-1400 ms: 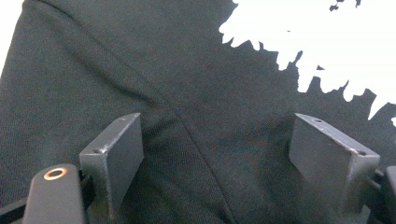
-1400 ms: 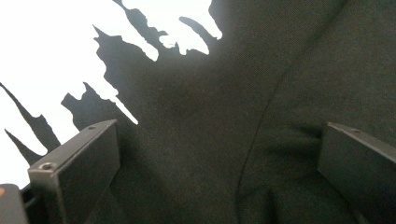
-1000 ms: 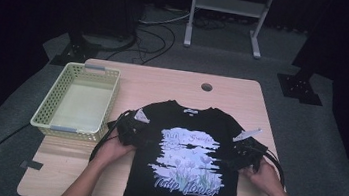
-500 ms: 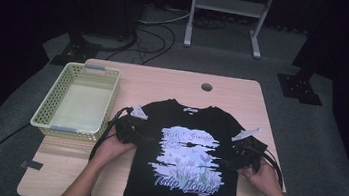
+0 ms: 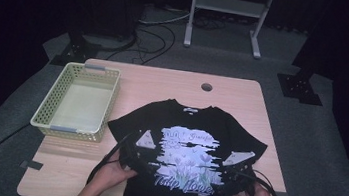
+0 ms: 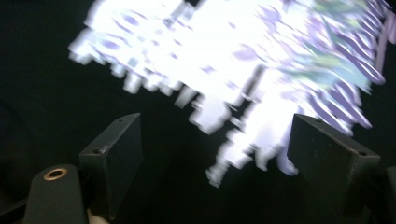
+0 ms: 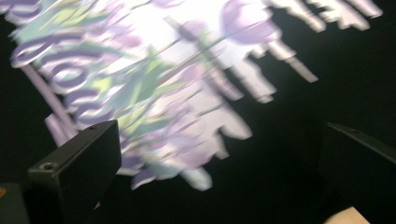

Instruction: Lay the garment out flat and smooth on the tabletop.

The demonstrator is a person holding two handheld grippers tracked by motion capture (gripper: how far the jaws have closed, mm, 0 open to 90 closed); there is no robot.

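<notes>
Lying flat and face up on one light wooden table (image 5: 174, 80), a single black T-shirt (image 5: 180, 179) with a white-and-lilac tulip print (image 5: 186, 160) occupies the near middle of the tabletop, its collar pointing away from the person and its hem hanging at the near edge. Two hand-held grippers work over the shirt, one to each side of the print: the left gripper (image 5: 146, 165) sits over the shirt's left half beside the print's edge, the right gripper (image 5: 223, 177) over the right half. In the left gripper view, the two black jaws stand wide apart above the cloth with nothing pinched between them (image 6: 212, 154); in the right gripper view, the jaws are likewise spread, the printed fabric passing beneath them and no fold caught (image 7: 217, 163). Both close views are smeared with blur. One pale yellow perforated plastic basket (image 5: 56, 101) rests just left of the shirt, near its left sleeve. One round cable hole (image 5: 206, 87) lies in the table beyond the shirt's collar.
</notes>
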